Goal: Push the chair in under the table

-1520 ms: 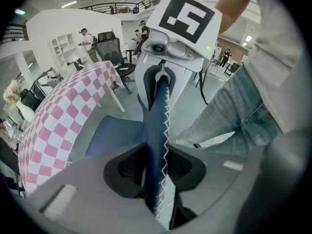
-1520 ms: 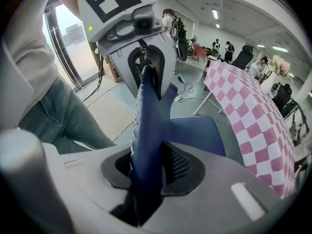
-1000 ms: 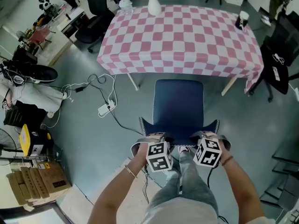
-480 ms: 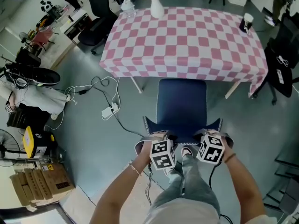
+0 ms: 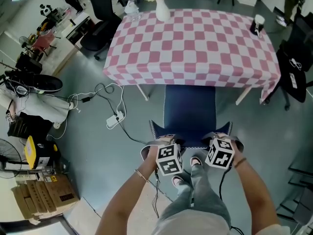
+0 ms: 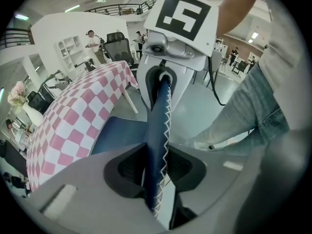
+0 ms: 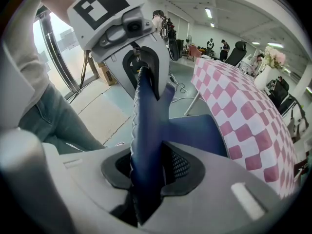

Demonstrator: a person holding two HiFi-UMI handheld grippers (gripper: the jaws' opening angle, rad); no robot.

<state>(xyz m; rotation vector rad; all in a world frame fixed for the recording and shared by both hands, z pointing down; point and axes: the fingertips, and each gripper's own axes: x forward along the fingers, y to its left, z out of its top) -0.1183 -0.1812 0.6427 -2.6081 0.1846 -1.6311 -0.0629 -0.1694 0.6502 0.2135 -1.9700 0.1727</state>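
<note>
From the head view, the table (image 5: 195, 38), under a pink-and-white checked cloth, fills the top of the scene, with a white vase (image 5: 162, 11) at its far edge and a dark cup (image 5: 256, 24) near its far right corner. The blue chair (image 5: 190, 112) stands square to the table's near side. The front of its seat is just under the hanging hem of the cloth, while most of the seat and the backrest (image 5: 190, 139) are on the person's side. The left gripper (image 5: 165, 143) and right gripper (image 5: 218, 140) sit on the two ends of the backrest's top edge, away from the table. In the left gripper view, the jaws are clamped on the thin blue edge with its white zigzag stitching. The pads press it from both sides, and the table lies off to the left beyond the seat. In the right gripper view, the jaws likewise pinch that edge firmly, with the checked cloth off to the right. The push looks to be under way but not finished. The next move calls for an even, level shove from both hands straight towards the table, keeping the chair centred between the table legs until the backrest is close to the cloth.
</note>
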